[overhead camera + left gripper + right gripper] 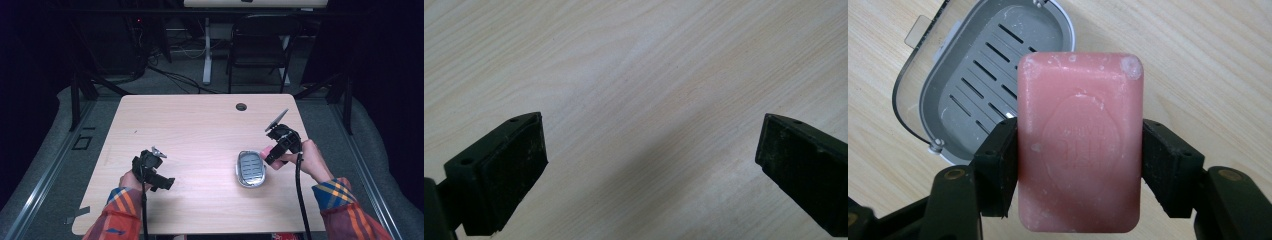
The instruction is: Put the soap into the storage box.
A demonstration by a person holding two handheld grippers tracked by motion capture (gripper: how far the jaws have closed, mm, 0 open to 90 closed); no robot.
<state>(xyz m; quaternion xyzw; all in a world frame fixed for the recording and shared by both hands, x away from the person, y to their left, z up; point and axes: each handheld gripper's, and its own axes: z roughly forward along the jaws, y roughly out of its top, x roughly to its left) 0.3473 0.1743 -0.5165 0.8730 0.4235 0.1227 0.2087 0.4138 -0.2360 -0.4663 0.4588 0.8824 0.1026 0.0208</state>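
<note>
Soap (1079, 142) sits clamped between the right tongs (1079, 165); we read the pads pressing on its two long sides, so the bar's long axis runs along the jaws and away from the hand. We see the grey soap dish (250, 168) lying on the table (200, 125) just beside these tongs, on the side towards the table's middle. In the high view the dish's long axis runs roughly away from the person, and the pink bar (266, 150) hangs near its far right rim, apart from the slotted tray. We judge that the coming move turns on this offset: the bar must travel a short way towards the dish and arrive with its long axis matched to the tray's.

The right tongs (272, 156) are the nearer ones by far. The left tongs (161, 183) rest well apart from the dish, at the near left of the table, with jaws wide and nothing between them.

The right gripper view shows what the high view cannot resolve: the slots in the tray, a clear lid edge (913, 75) beneath the dish, and the embossed face of the bar. The left gripper view gives us bare wood grain (634, 75) between its open pads (504, 170).
</note>
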